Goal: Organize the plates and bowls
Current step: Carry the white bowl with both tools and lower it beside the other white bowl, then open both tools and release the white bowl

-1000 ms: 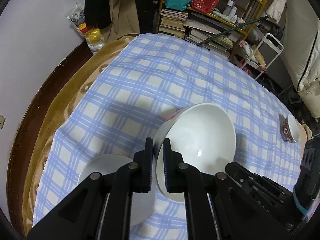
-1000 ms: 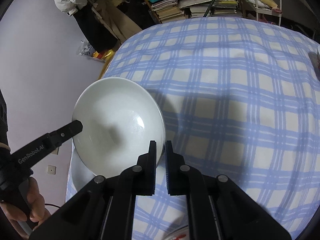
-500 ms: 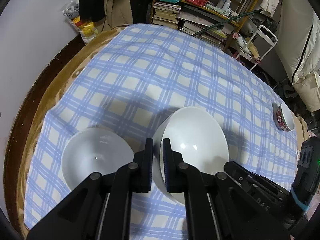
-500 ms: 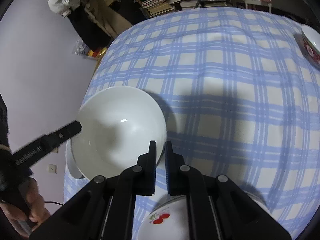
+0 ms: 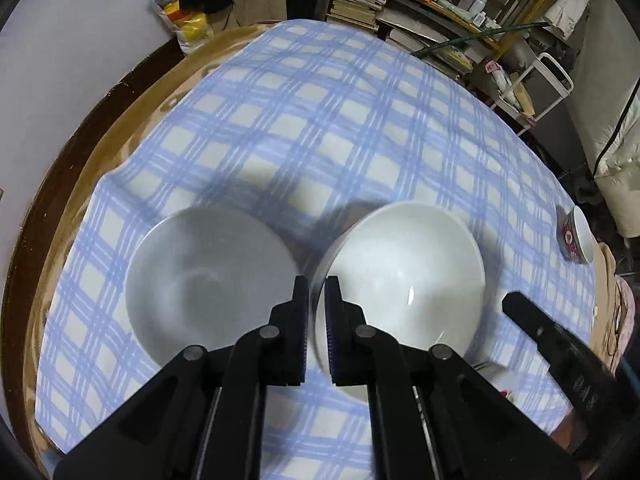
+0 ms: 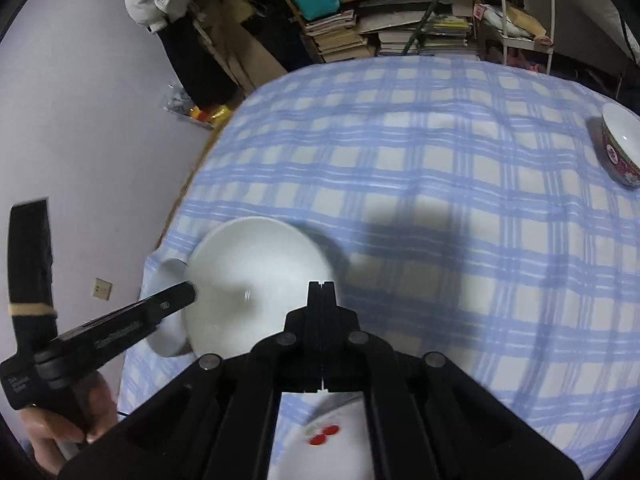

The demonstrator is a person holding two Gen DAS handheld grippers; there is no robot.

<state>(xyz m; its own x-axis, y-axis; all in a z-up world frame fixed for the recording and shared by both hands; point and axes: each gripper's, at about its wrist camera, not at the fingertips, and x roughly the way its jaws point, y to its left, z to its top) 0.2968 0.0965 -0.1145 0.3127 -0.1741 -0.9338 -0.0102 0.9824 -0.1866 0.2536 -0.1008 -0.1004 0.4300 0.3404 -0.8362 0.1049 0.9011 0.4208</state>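
Two white bowls sit close together at the near left corner of a worktop [image 5: 360,128] covered with a blue and white checked cloth [image 6: 440,184]. In the left wrist view, the left hand-held gripper [image 5: 317,292] pinches the near left rim of the held white bowl [image 5: 404,268], its two black fingers closed tight on the thin wall, one inside and one outside. This bowl is tilted and overlaps the right edge of the second white bowl [image 5: 208,280], which rests on the cloth just to its left, in shadow; whether the two touch cannot be told. In the right wrist view, the right hand-held gripper [image 6: 321,286] has its fingers pressed fully together with nothing between them, and its tips lie at the near right rim of the held white bowl [image 6: 256,280]; whether they touch it cannot be told. A person's hand [image 6: 68,428] grips the handle of the left tool at the lower left. Below the right gripper, a white dish with red cherries [image 6: 324,432] shows between its arms. A small red patterned bowl [image 6: 618,148] stands alone at the far right edge of the worktop, well apart from the others. Beyond the worktop are shelves stacked with books [image 6: 400,32].
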